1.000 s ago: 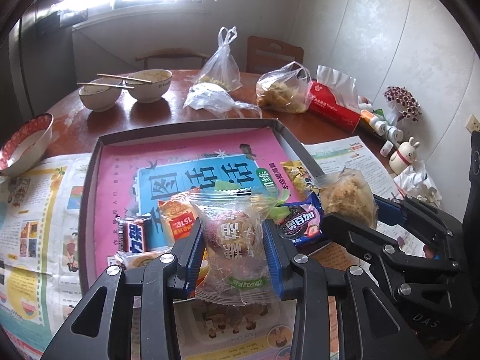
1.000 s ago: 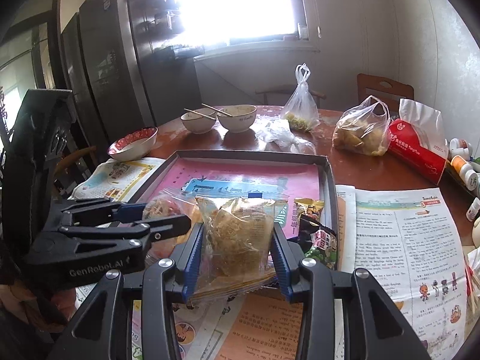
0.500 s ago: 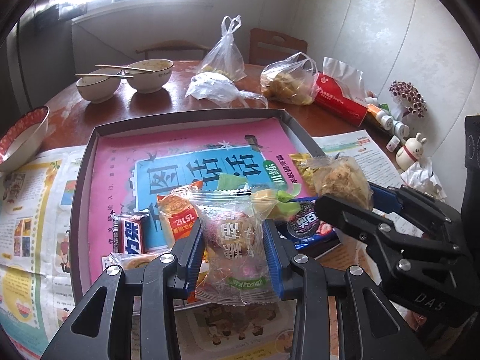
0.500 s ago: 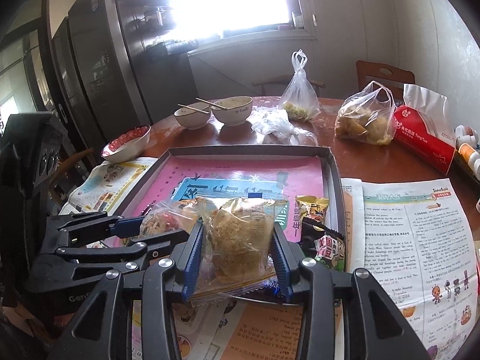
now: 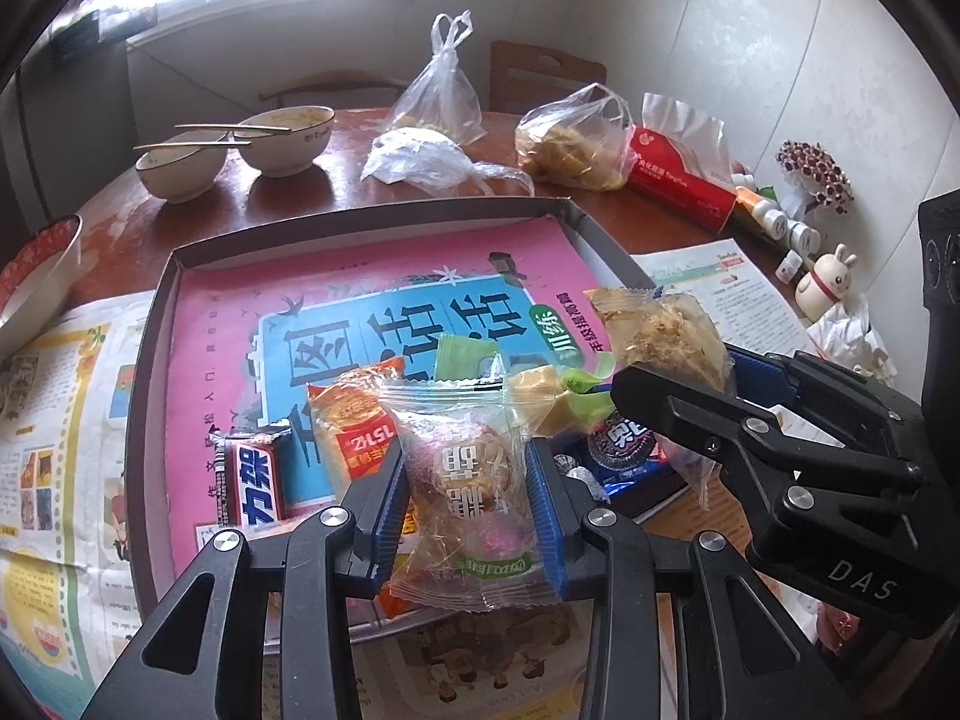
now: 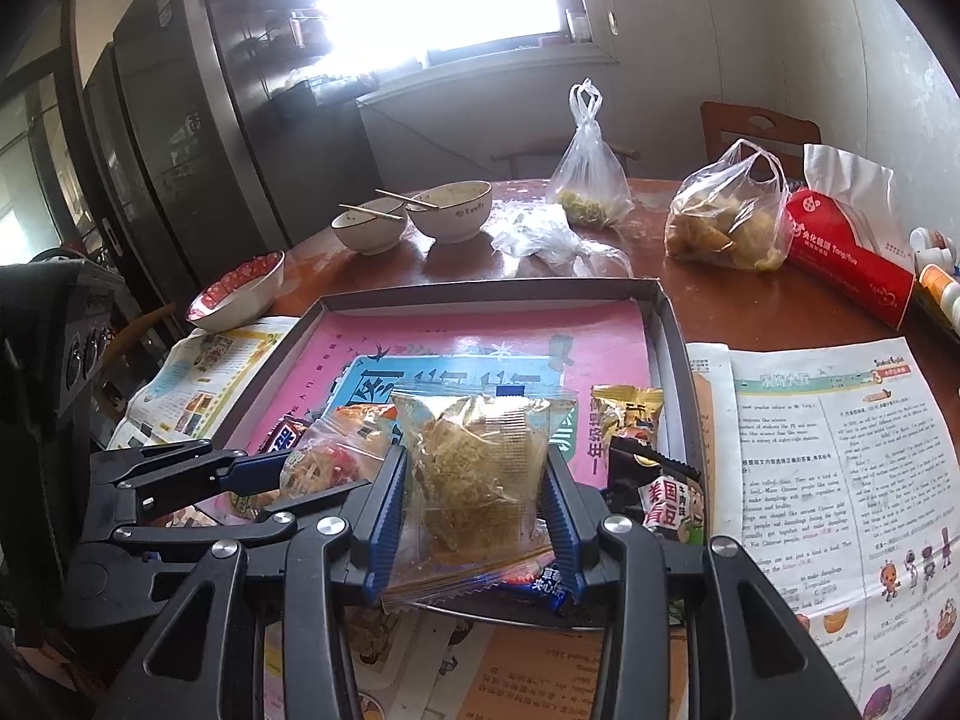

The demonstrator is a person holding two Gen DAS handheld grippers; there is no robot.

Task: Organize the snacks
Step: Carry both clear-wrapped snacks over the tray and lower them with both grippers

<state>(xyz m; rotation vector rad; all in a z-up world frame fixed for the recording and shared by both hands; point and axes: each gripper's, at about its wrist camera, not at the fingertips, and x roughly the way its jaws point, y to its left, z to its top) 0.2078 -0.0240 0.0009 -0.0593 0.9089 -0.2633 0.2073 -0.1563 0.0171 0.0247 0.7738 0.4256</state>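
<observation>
- The left gripper [image 5: 468, 504] stays clamped, jaws narrow, on a clear-wrapped pastry [image 5: 467, 495], hanging over the tray's [image 5: 150, 372] 6 o'clock edge.
- The right gripper [image 6: 474, 516] keeps its hold on a floss bun [image 6: 477, 468] and has edged slightly farther in over the tray, at 3 o'clock of the left.
- Loose snacks [image 5: 354, 426] lie below; both packs look ready to be set down.
</observation>
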